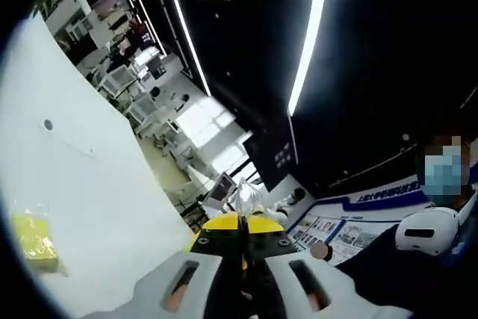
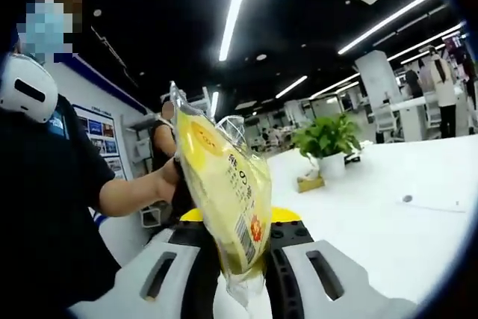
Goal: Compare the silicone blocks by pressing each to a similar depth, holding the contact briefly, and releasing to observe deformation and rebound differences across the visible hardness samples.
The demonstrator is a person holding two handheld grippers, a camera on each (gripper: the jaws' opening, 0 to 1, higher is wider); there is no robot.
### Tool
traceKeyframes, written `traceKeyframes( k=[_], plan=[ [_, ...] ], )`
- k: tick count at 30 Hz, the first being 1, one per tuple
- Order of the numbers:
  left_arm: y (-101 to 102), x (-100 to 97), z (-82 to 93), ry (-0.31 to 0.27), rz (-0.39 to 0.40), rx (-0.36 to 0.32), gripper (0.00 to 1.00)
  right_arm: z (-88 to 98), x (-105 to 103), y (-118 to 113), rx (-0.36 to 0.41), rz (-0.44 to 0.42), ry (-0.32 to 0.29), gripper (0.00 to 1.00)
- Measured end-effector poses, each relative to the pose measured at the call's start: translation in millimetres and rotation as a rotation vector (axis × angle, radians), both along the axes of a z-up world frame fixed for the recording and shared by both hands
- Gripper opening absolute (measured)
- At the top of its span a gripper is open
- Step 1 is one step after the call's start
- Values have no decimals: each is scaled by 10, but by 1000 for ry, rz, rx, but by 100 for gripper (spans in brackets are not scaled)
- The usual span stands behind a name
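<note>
1. Yellow packet (image 2: 224, 184), still sealed in clear plastic, sits clamped between the right gripper (image 2: 239, 259) jaws, raised above the surface (image 2: 388, 207).
2. Left gripper (image 1: 243, 267) jaws are drawn together on the same packet's edge (image 1: 246, 203).
3. A second yellow block (image 1: 33, 240) lies bagged on the white surface.
4. Progress, as judged: no pressing begun; unpacking and every comparison remain.
5. Room: open office, dark ceiling, strip lights (image 2: 235, 5), potted plant (image 2: 328, 140), person (image 2: 52, 184) nearby.
</note>
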State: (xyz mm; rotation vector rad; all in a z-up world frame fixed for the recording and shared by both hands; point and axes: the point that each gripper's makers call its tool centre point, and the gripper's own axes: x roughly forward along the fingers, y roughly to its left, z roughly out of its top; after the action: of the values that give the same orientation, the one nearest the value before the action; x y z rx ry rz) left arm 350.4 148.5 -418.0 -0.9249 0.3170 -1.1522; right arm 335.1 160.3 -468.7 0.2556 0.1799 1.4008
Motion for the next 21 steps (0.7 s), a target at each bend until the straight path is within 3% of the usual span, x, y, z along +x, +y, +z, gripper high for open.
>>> traceKeyframes(
  k=[11, 21],
  plan=[
    [-16, -6, -1, -13, 10, 1, 0, 1, 9, -25, -27, -4, -45, 12],
    [-12, 0, 21, -5, 15, -9, 0, 18, 17, -27, -15, -14, 3, 16]
  ],
)
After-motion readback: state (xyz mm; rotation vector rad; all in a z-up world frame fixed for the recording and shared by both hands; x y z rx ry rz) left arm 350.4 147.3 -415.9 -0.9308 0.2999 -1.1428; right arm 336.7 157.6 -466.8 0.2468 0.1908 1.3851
